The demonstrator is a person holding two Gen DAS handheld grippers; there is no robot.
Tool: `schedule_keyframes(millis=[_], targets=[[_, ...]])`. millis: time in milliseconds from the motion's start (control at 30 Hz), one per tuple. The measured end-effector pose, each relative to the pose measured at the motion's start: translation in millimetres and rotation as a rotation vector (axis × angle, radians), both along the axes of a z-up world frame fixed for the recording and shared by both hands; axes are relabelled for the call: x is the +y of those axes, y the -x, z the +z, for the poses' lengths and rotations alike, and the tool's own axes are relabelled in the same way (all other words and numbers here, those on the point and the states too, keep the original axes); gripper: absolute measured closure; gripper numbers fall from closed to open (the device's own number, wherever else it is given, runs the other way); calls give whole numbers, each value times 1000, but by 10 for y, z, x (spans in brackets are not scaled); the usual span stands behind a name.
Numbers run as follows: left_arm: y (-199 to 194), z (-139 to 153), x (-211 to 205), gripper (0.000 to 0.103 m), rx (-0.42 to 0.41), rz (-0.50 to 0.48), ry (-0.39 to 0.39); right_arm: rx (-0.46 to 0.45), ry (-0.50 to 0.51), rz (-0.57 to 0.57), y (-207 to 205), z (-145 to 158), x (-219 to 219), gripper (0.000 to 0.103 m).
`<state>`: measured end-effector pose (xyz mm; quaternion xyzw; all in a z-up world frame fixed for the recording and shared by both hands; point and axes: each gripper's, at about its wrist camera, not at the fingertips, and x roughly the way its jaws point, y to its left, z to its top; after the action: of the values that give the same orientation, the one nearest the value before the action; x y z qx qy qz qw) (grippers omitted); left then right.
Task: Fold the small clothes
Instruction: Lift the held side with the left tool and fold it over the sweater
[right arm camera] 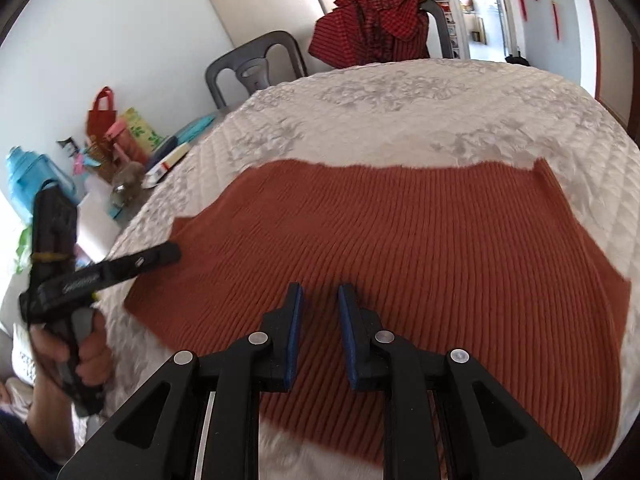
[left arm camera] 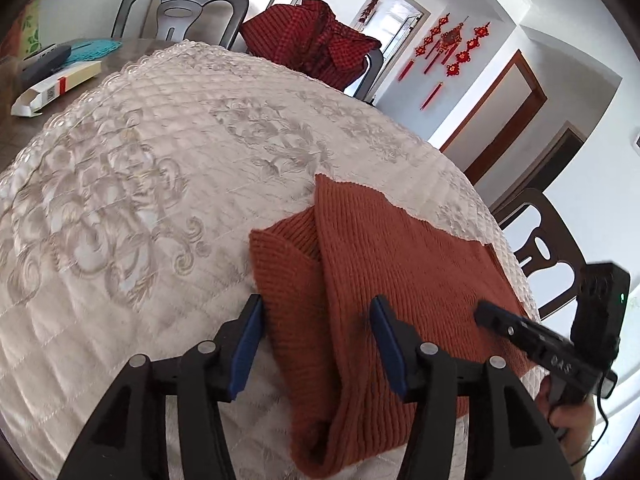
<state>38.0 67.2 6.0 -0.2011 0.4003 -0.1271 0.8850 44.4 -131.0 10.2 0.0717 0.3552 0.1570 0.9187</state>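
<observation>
A rust-orange ribbed knit garment (right arm camera: 400,264), one fold made and more seemingly needed, lies on the quilted cream surface (left arm camera: 160,184) beneath the empty, parted left claw (left arm camera: 316,344) and narrowly parted right claw (right arm camera: 319,332).

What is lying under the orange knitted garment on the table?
The orange knitted garment lies on a cream quilted cloth with a floral pattern, which covers the table. Whatever is directly beneath the garment, and the tabletop under the cloth there, are hidden.
</observation>
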Motion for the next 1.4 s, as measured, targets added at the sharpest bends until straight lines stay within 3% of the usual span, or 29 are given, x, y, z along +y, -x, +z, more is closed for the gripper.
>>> schedule_keyframes(millis=[167, 500, 800, 867, 933, 1200, 1400], targets=[[-106, -8, 8, 45, 9, 1, 27, 12, 6, -15, -132, 11, 31, 84], [152, -16, -46, 45, 16, -46, 69, 12, -69, 27, 526, -112, -11, 84], [246, -58, -30, 47, 55, -52, 169, 47, -108, 48, 594, -192, -32, 84], [235, -56, -54, 56, 57, -54, 160, 47, -107, 55, 592, -193, -22, 84], [200, -70, -59, 78, 70, -41, 141, 51, -112, 69, 596, -201, -27, 84], [202, 256, -50, 83, -34, -76, 241, 83, -181, 106, 670, -208, -192, 84], [114, 692, -369, 84, -122, -163, 273, 22, -214, 36, 821, -114, -496, 84]])
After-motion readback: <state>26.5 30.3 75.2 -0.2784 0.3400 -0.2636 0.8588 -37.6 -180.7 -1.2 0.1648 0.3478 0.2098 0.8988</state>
